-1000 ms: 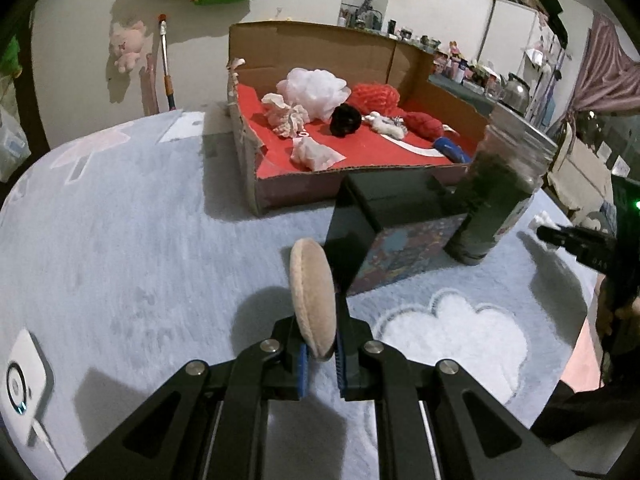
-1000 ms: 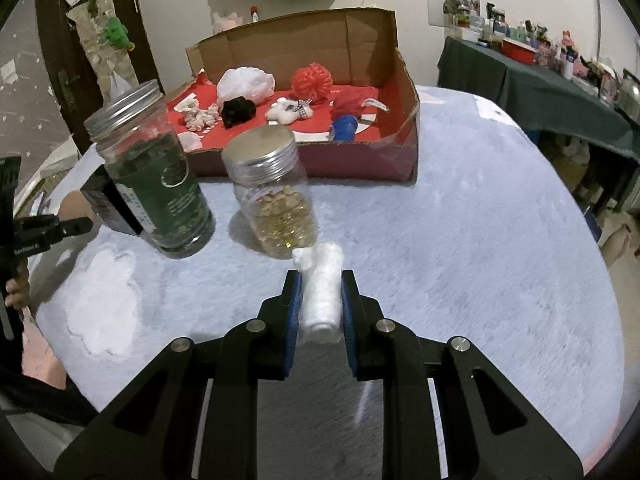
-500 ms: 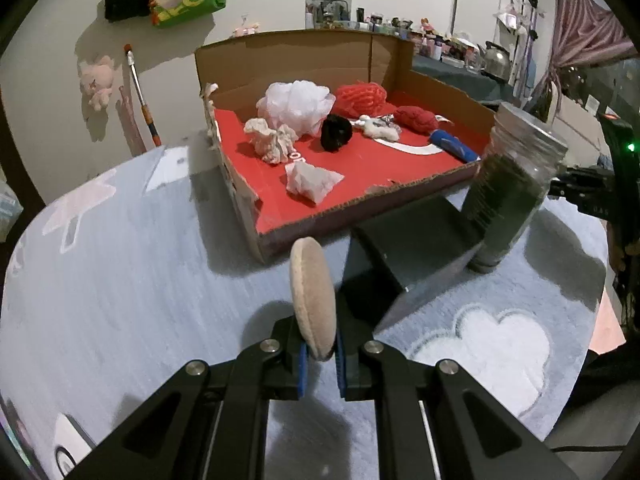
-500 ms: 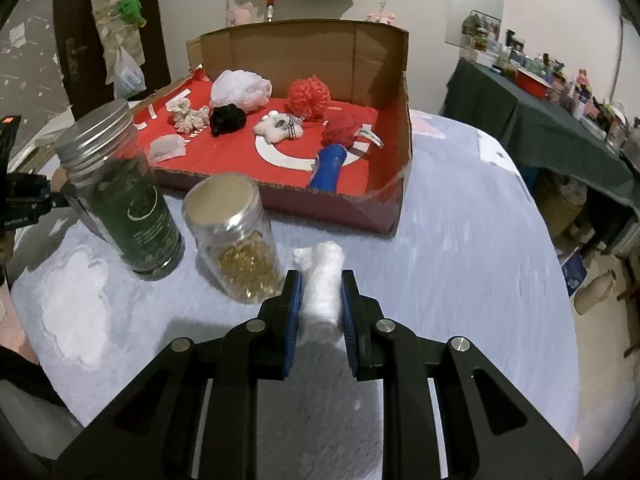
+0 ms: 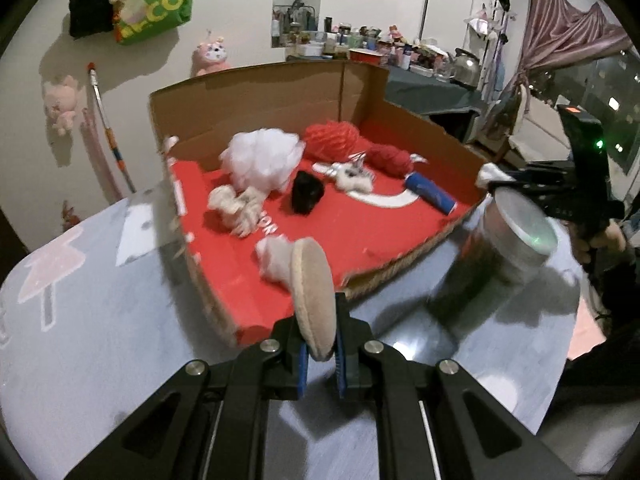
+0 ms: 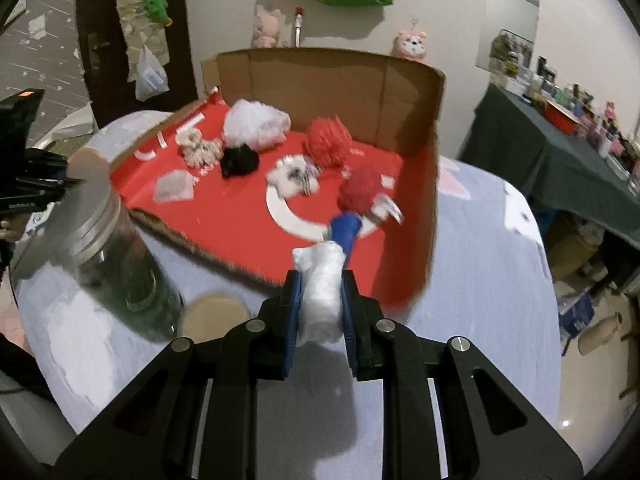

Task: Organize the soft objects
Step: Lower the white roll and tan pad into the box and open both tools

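My left gripper [image 5: 319, 344] is shut on a round beige powder puff [image 5: 313, 296], held on edge above the near left corner of the cardboard box [image 5: 248, 108] with the red floor. My right gripper [image 6: 319, 320] is shut on a white soft roll [image 6: 322, 292], held over the box's [image 6: 328, 76] near right edge. Inside lie a white mesh puff [image 5: 264, 160], red puffs [image 5: 332, 140], a black puff [image 5: 306, 194], white fluffy pieces [image 5: 236, 208] and a blue roll [image 5: 430, 196]. The right gripper also shows at the left wrist view's right side [image 5: 492, 176].
A dark glass jar with a metal lid [image 5: 508, 248] stands by the box's front edge; it also shows in the right wrist view [image 6: 108, 256]. A smaller jar's lid [image 6: 214, 314] sits just left of my right gripper. The table has a pale blue fuzzy cloth [image 5: 100, 320].
Both grippers have moved forward and up toward the box with their soft things still held. The jars and the dark box in front have slid down and out of the middle of the views.
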A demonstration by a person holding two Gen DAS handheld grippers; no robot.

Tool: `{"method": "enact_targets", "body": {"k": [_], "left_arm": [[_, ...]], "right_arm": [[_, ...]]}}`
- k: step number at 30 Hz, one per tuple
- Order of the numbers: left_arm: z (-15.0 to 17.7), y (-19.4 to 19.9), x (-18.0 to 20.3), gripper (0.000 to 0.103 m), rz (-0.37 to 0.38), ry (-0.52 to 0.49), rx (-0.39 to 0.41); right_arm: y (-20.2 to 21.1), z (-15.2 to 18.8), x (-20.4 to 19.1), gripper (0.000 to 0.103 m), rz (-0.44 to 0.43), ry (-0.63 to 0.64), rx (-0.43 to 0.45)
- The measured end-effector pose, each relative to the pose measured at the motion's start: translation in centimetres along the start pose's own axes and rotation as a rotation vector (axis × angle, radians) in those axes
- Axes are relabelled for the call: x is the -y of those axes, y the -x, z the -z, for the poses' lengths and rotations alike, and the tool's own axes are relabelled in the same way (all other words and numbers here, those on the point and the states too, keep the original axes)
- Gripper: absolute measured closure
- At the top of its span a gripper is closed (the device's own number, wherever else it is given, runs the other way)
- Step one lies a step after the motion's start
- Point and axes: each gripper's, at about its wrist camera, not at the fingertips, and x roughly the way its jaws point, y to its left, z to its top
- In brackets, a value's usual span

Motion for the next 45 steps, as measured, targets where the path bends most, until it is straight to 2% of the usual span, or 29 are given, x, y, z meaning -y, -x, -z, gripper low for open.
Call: {"method": "enact_targets", "body": {"k": [6, 12, 19, 27, 36, 45], "left_arm": [[-4.0, -2.9, 0.5, 0.092, 0.091, 0.032, -0.059], [-6.7, -6.5, 1.4, 0.092, 0.159, 0.061, -0.151], [-8.7, -10.9, 2.1, 0.092, 0.16, 0.072, -0.272], [-9.5, -14.0, 1.9, 0.092, 0.161, 0.093, -0.357], [-9.3, -14.8, 1.1, 0.092, 0.16, 0.112, -0.378], [-9.2, -14.8, 1.6, 0.073, 0.154, 0.098, -0.368]], "right_arm": [[-2.5, -3.4, -0.2, 0.084, -0.099, 0.011, -0.031], [-6.4, -6.1, -1.3, 0.084, -0.191, 0.033, -0.123], [-10.2, -7.6, -1.5, 0.084, -0.233, 0.019, -0.242], [-12.7, -7.9, -1.9, 0.084, -0.208, 0.026, -0.355], [-14.0, -7.7, -2.4, 0.084, -0.183, 0.055, -0.412], [-14.8, -8.3, -3.1, 0.084, -0.168, 0.066, -0.42]]}}
